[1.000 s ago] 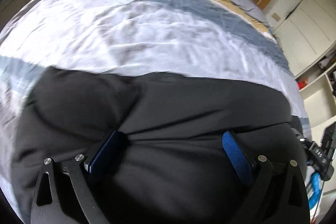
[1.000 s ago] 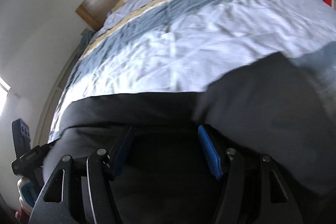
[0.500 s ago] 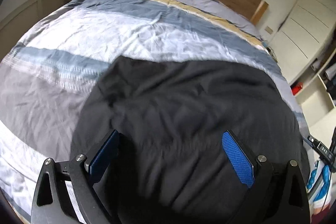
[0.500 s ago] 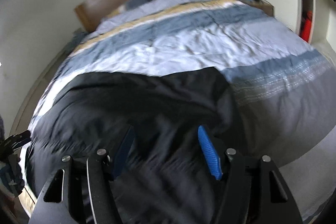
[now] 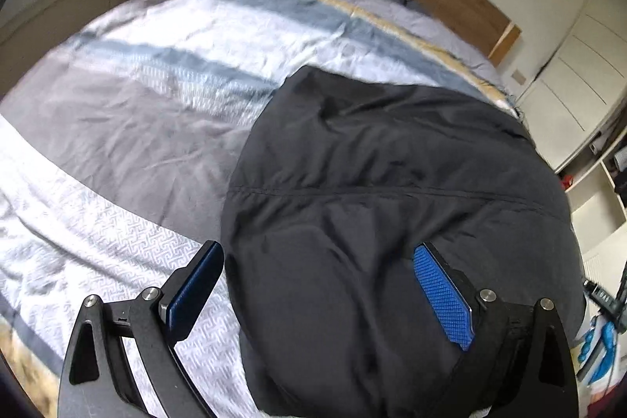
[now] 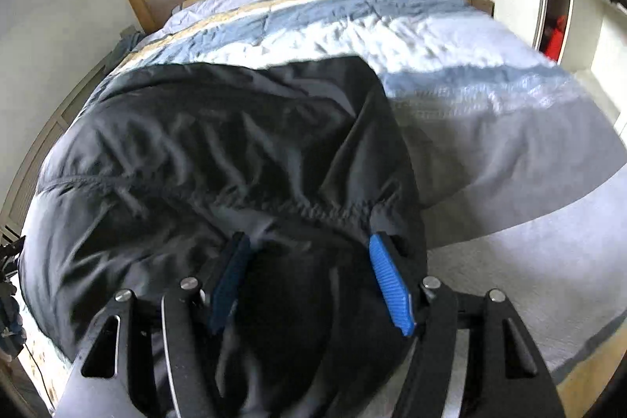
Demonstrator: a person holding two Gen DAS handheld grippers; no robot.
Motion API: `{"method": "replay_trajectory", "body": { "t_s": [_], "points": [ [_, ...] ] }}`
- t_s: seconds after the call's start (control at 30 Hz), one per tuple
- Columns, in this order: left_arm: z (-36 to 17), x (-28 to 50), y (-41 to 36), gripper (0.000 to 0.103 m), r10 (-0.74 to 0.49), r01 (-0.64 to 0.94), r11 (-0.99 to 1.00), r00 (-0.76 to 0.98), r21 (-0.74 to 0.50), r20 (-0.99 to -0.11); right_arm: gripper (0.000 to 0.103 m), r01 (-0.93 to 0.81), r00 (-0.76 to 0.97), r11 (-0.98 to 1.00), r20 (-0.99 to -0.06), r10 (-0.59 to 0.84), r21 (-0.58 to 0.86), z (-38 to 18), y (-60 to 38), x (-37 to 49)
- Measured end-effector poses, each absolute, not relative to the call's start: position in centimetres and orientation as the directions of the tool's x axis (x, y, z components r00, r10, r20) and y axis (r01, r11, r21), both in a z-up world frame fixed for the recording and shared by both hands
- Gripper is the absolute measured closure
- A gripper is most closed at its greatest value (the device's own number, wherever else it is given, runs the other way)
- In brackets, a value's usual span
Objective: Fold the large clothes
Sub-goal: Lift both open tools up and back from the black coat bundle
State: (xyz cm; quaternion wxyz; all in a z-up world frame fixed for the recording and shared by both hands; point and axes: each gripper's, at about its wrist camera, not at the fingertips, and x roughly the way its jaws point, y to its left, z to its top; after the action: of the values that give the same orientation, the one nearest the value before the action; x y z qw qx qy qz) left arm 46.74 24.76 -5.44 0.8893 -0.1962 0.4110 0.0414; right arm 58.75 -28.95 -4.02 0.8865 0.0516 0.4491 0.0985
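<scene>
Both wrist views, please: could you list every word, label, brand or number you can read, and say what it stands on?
No text can be read in either view.
Black garment: no visible label or print.
Striped duvet: woven pattern only, no lettering.
Dark device at the right edge of the left wrist view: pale marks, too small and blurred to read.

Striped bed (image 5: 156,128) carries a black jacket (image 5: 392,183).

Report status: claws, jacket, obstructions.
Left claw open above the jacket, nothing gripped. Right claw open, jacket fabric bunched between its jaws, grip unclear. Jacket lies on the bed. Nothing in the way.
</scene>
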Motion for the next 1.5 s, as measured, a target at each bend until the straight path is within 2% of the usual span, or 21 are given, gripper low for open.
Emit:
{"method": "replay_trajectory", "body": {
  "t_s": [0.17, 0.3, 0.47, 0.6, 0.8, 1.27, 1.5],
  "points": [
    [-4.7, 45.3, 20.8, 0.006, -0.040, -0.173, 0.959, 0.703, -0.225, -0.710, 0.041, -0.219, 0.615, 0.948, -0.722, 0.317, 0.230, -2.0, -26.4, 55.7],
    [-6.2, 44.7, 18.6, 0.006, 0.016, -0.168, 0.975, 0.713, -0.149, -0.701, 0.041, -0.261, 0.613, 0.950, -0.731, 0.300, 0.171, -3.3, -24.3, 54.3],
    [-7.6, 43.8, 18.5, 0.006, 0.042, -0.179, 0.973, 0.753, -0.143, -0.657, 0.034, -0.248, 0.626, 0.944, -0.708, 0.327, 0.218, -5.3, -25.1, 54.2],
    [-8.5, 43.8, 18.5, 0.005, 0.055, -0.182, 0.974, 0.770, -0.135, -0.636, 0.031, -0.270, 0.647, 0.944, -0.691, 0.322, 0.188, -5.9, -24.8, 53.8],
    [-8.8, 44.0, 18.3, 0.001, 0.060, -0.187, 0.974, 0.764, -0.131, -0.643, 0.030, -0.281, 0.653, 0.941, -0.681, 0.333, 0.190, -6.1, -25.2, 53.7],
    [-8.3, 43.3, 17.5, 0.001, 0.099, -0.209, 0.974, 0.738, -0.087, -0.668, 0.030, -0.209, 0.655, 0.962, -0.706, 0.272, 0.176, -5.7, -28.6, 52.4],
    [-7.3, 42.5, 17.2, 0.001, 0.121, -0.218, 0.974, 0.714, -0.054, -0.690, 0.030, -0.150, 0.631, 0.965, -0.730, 0.261, 0.216, -5.2, -30.8, 51.1]
  ]
}}
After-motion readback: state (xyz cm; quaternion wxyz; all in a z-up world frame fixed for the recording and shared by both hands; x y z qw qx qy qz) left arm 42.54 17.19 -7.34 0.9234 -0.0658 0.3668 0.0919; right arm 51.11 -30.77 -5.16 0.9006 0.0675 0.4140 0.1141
